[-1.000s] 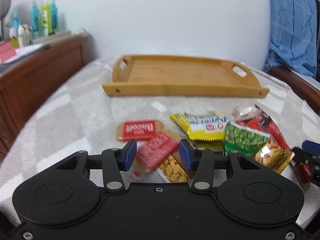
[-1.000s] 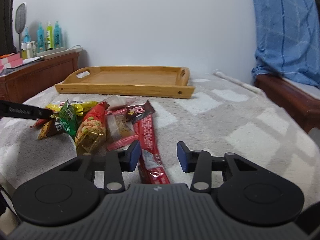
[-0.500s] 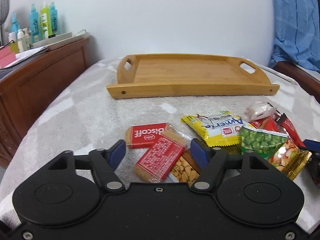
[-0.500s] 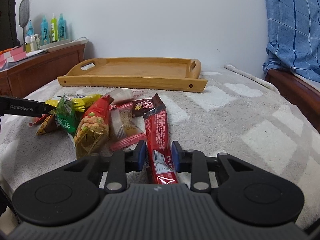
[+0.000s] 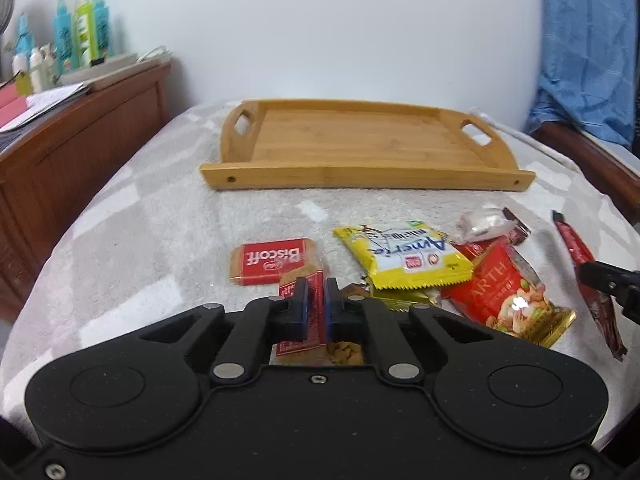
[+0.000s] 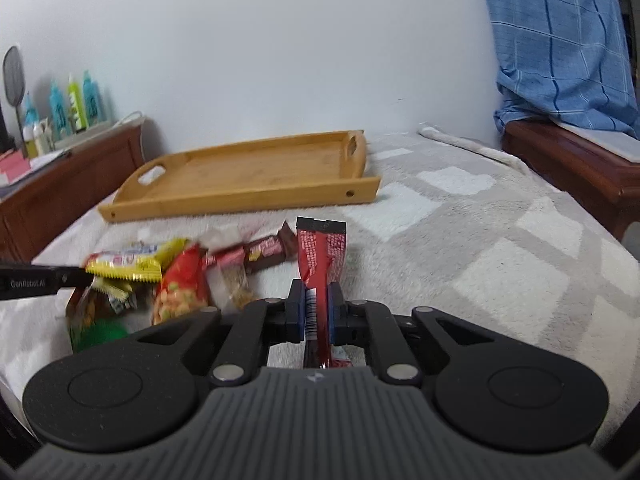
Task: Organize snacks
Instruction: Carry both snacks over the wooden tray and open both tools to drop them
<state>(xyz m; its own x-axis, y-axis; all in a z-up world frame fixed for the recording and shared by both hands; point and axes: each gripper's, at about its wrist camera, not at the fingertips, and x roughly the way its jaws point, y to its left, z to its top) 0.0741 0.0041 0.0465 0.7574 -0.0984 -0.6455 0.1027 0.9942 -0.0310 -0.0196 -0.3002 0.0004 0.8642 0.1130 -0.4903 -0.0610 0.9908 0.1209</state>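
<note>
Red stick [image 6: 320, 256] pinched (right); biscuit pack [image 5: 316, 292] left.

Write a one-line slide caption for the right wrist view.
Right gripper shut on a long red snack stick, other snacks piled at left, empty wooden tray beyond.
</note>
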